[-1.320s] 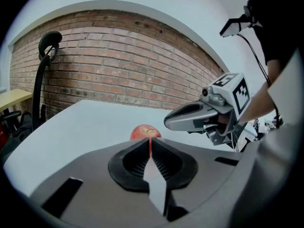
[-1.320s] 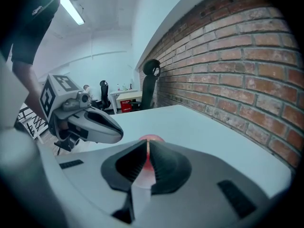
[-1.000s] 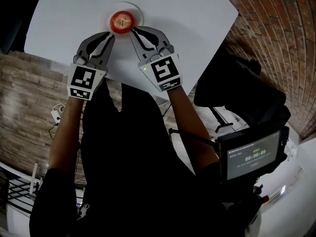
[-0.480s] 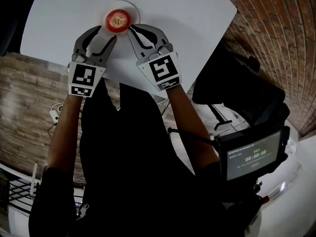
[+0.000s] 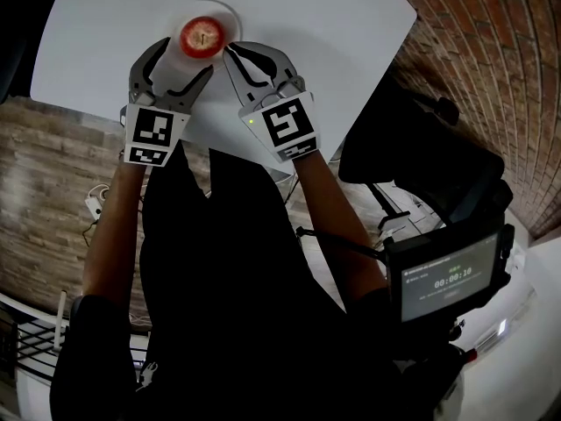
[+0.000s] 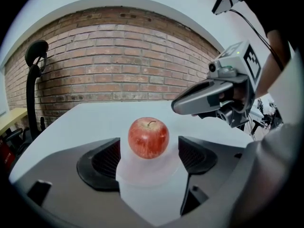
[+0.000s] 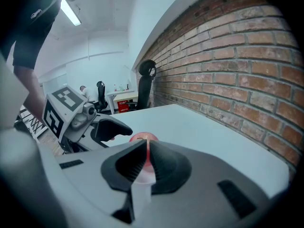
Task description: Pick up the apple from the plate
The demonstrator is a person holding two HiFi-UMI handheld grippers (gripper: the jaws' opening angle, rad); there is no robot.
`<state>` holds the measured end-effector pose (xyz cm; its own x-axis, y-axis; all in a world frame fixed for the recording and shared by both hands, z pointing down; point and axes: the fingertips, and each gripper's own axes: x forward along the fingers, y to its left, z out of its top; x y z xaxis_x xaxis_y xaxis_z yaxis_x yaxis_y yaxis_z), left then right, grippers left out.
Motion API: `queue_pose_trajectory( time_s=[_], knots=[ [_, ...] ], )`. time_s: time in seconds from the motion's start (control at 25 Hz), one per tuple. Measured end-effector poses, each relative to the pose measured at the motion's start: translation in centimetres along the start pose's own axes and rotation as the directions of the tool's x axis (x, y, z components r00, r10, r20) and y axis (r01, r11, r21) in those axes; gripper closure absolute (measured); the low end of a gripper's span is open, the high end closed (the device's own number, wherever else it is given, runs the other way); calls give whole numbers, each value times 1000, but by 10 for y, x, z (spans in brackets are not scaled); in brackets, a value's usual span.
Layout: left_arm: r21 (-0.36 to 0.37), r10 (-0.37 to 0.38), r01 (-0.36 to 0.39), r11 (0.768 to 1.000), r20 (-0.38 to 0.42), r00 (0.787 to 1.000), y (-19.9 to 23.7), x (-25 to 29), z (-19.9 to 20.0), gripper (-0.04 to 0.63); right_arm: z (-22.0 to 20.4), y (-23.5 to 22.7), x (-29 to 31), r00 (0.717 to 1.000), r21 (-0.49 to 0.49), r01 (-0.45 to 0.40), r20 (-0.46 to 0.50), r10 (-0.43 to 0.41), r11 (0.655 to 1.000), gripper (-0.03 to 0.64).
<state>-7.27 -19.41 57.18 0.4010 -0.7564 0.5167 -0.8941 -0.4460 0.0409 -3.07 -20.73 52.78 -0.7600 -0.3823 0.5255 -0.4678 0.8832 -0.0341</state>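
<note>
So the red apple [image 5: 201,36] is sitting alone on the small white plate [image 5: 230,16], out on the white table [image 5: 333,24]. My left hand-held gripper [image 5: 184,53] has just been opening its jaws and they're wide now, with the apple between the pads, not touched. My right hand-held gripper [image 5: 235,53] is pinched together and empty, just beside the plate.

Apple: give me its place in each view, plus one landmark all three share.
Head view: apple at the top, left of centre, on the plate.
Left gripper view: apple at the centre, on the plate.
Right gripper view: apple just below centre, mostly hidden behind the right gripper's shut jaws.
Shared landmark: the brick wall.
</note>
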Motion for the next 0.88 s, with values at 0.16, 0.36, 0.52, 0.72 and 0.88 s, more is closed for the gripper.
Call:
queue_pose_trajectory(
  time_s=[0.16, 0.36, 0.52, 0.72, 0.88],
  knots=[
    [13, 11, -10, 1000, -4, 1000, 2, 2, -2, 192, 0, 0, 0, 1000, 0, 3, 0, -3, 1000, 612],
    [49, 18, -17, 999, -14, 1000, 3, 11, -3, 161, 1, -3, -2, 1000, -23, 5, -6, -5, 1000, 612],
    [84, 34, -32, 996, -23, 999, 5, 22, -6, 158, -1, -5, -4, 1000, -22, 12, -7, -12, 1000, 612],
    [96, 41, -39, 995, -26, 999, 7, 30, -6, 158, -3, -7, -8, 1000, -19, 19, -7, -19, 1000, 612],
    [107, 24, -21, 994, -32, 999, 5, 37, -6, 158, -2, -10, -10, 1000, -12, 29, -2, -29, 999, 612]
  ],
)
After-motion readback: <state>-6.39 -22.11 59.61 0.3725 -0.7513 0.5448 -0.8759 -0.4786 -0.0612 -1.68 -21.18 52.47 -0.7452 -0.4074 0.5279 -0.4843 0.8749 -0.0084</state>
